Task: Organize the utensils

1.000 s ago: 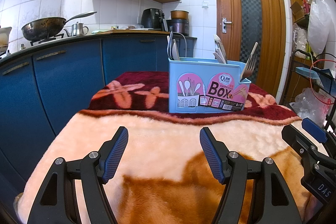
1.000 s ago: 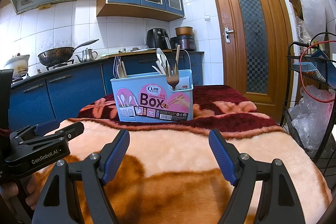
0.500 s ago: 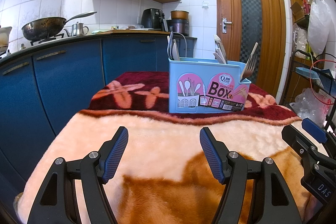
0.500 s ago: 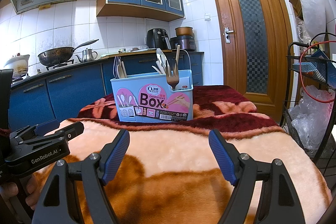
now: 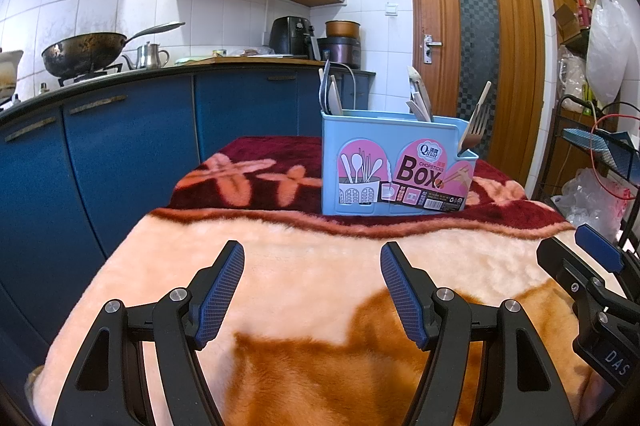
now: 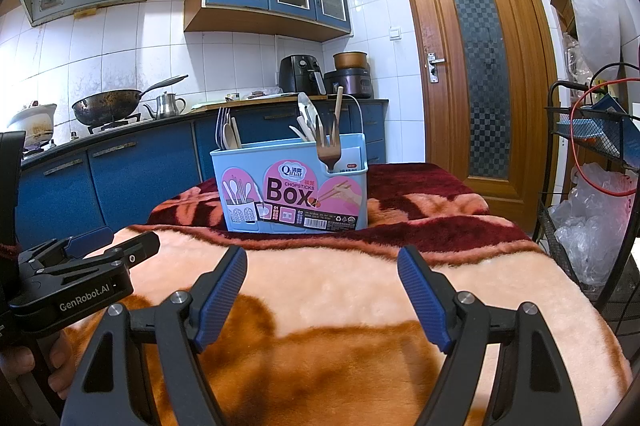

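Both grippers share one build: the left gripper (image 5: 312,258) and right gripper (image 6: 322,262) have black skeletal arms with triangular cut-outs, silver screws and ribbed blue pads (image 6: 424,300). White "GenRobot.AI" lettering sits at nine o'clock.

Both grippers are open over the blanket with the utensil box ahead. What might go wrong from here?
The blue utensil box stands on a soft plush blanket, so pulling a utensil could tip or drag it. The wooden fork leans among crowded handles, so a gripper might snag its neighbours. The left gripper and right gripper hover side by side and could collide.
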{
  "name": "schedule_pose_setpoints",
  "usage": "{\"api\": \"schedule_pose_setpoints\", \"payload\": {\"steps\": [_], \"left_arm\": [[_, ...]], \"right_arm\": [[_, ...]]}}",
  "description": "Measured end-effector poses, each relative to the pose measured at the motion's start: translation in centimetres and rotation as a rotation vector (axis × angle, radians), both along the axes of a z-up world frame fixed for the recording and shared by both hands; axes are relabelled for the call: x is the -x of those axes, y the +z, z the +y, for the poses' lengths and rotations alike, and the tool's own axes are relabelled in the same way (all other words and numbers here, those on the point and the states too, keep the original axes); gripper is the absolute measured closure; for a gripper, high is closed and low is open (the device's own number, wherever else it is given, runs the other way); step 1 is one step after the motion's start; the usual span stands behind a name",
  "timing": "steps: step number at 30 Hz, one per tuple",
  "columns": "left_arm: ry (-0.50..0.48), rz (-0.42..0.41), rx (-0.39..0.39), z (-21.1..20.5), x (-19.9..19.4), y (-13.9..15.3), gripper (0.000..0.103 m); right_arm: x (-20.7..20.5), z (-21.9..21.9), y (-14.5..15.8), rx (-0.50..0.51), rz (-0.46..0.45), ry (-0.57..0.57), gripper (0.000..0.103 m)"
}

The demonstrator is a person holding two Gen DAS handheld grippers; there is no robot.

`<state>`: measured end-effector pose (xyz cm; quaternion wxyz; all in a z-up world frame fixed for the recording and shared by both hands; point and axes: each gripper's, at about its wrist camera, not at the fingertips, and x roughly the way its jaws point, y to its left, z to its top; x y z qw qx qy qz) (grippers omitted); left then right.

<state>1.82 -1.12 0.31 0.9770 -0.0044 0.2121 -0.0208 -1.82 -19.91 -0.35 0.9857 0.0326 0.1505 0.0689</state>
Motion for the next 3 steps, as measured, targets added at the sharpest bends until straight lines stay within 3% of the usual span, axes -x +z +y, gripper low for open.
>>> {"api": "schedule_pose_setpoints", "payload": {"steps": [3], "left_arm": [[-0.001, 0.0, -0.001, 0.0, -0.01, 0.0, 0.031]], "right_arm": [[0.0, 0.0, 0.0, 0.0, 0.0, 0.0, 0.023]]}}
